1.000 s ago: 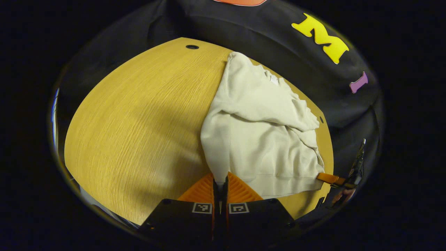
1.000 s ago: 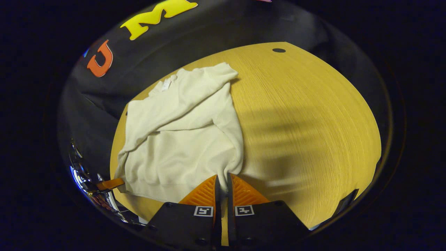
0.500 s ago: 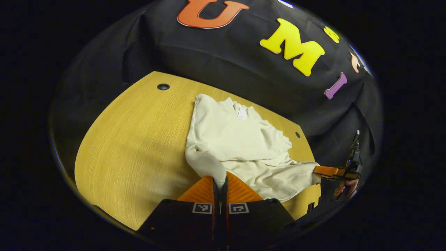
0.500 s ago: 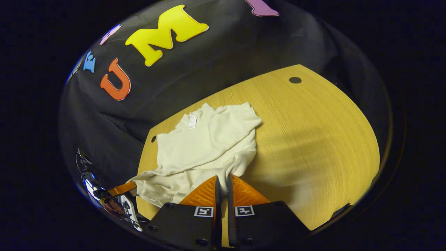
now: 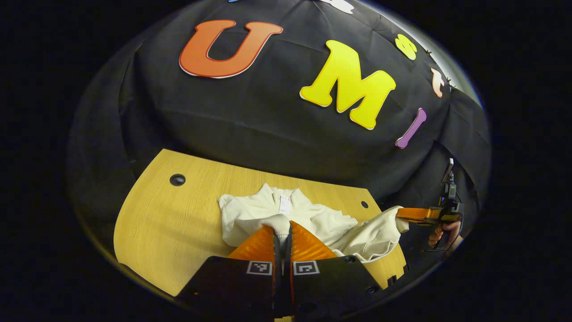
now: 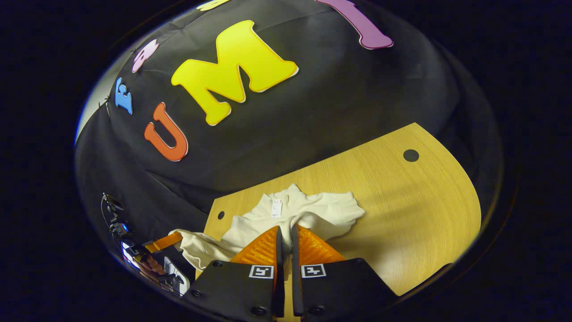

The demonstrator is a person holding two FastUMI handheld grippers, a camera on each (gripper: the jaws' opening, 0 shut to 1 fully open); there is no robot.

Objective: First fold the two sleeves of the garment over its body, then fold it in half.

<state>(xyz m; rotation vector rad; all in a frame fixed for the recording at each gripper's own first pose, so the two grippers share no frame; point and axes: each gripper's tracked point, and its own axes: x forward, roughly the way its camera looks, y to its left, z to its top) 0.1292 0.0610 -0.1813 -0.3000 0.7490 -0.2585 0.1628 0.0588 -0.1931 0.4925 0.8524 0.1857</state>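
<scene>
In the left gripper view, the garment's (image 5: 313,219) near hem is being pinched between the left gripper's (image 5: 282,235) closed fingers over the table (image 5: 165,223), while in the right gripper view another hem corner is being clamped by the right gripper (image 6: 284,237), the garment (image 6: 313,212) lying bunched near the far edge.

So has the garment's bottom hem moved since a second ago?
Yes. The hem, pinched by both grippers, has been carried up and toward the collar, away from the table's near edge, folding the garment in half.
</scene>
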